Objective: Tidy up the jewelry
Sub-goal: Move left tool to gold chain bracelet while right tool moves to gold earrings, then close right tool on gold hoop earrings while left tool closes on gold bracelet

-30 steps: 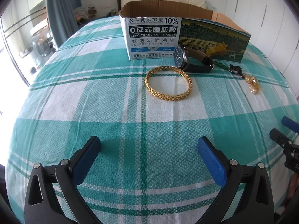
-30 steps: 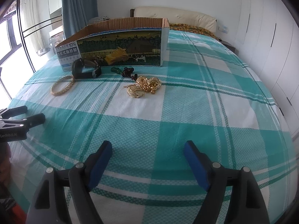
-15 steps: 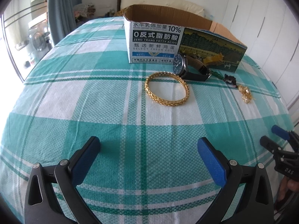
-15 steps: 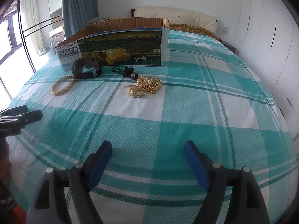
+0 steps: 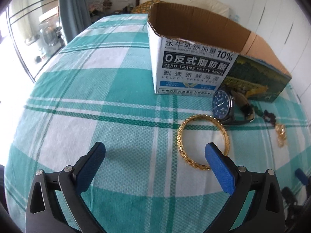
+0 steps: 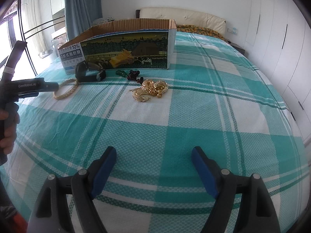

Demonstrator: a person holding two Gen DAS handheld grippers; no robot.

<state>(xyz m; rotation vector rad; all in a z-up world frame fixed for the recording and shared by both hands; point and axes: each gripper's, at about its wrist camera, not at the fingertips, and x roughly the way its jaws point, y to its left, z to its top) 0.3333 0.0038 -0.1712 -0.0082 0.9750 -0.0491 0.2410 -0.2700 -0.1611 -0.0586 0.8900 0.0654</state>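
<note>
My left gripper (image 5: 155,152) is released, its jaws wide apart above the bed (image 5: 97,101), and its right finger covers part of the gold bangle (image 5: 203,142). My right gripper (image 6: 153,156) is released too, holding nothing. The watch (image 5: 223,104) leans at the cardboard box (image 5: 194,68), with the gold jewelry pile (image 6: 150,91) near it.

Ahead of my left gripper, the cardboard box (image 5: 194,66) reads "10%", "ZERO TRANS FATTY ACIDS", "SELECT FRESH EGGS"; gripper body (image 6: 29,87) reads "GenRobot.AI".
</note>
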